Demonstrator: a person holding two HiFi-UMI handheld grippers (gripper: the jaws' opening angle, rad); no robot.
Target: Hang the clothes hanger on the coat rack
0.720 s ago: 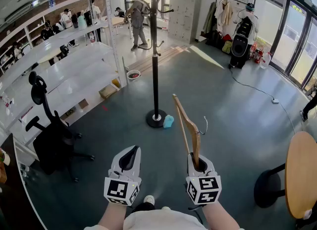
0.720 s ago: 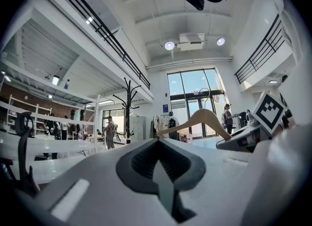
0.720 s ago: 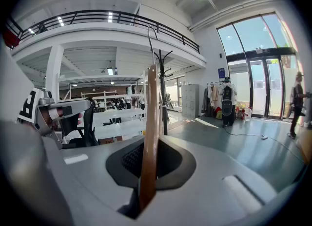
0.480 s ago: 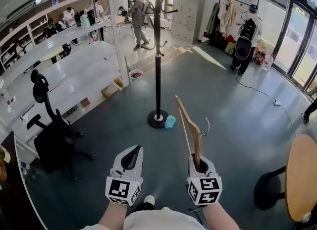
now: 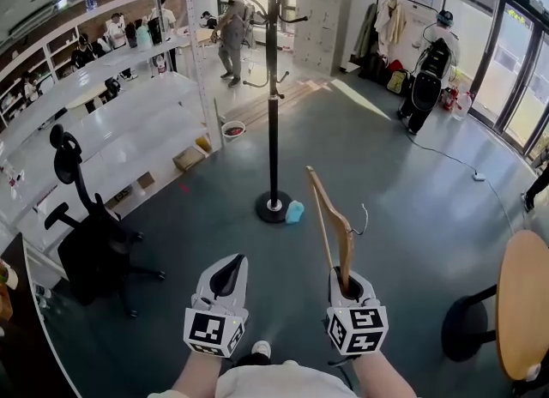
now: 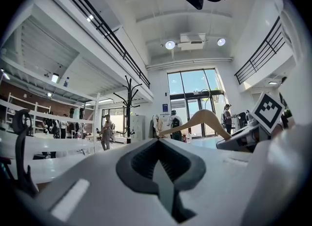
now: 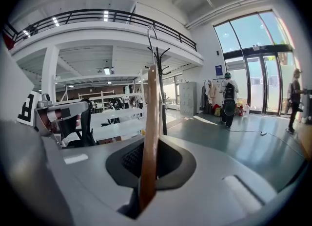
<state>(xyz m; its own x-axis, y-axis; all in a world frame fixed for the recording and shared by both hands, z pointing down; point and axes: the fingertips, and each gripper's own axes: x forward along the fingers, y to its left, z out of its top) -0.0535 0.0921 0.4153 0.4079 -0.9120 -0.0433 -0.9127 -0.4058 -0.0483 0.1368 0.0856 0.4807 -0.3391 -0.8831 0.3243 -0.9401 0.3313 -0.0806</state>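
A black coat rack stands on the grey floor ahead of me, its round base a good way beyond both grippers. My right gripper is shut on one end of a wooden clothes hanger. The hanger rises up and away from it, with its metal hook pointing right. In the right gripper view the hanger stands upright between the jaws, with the rack behind it. My left gripper is shut on nothing, level with the right one. The left gripper view shows the hanger and the rack.
A black office chair stands at my left beside long white shelving. A round wooden table is at the right edge. A blue object lies by the rack's base. A cable crosses the floor, and people stand at the back.
The head view has shifted slightly, so the rack sits a touch further right. A person at the back right has walked a little. Both grippers and the hanger keep their places.
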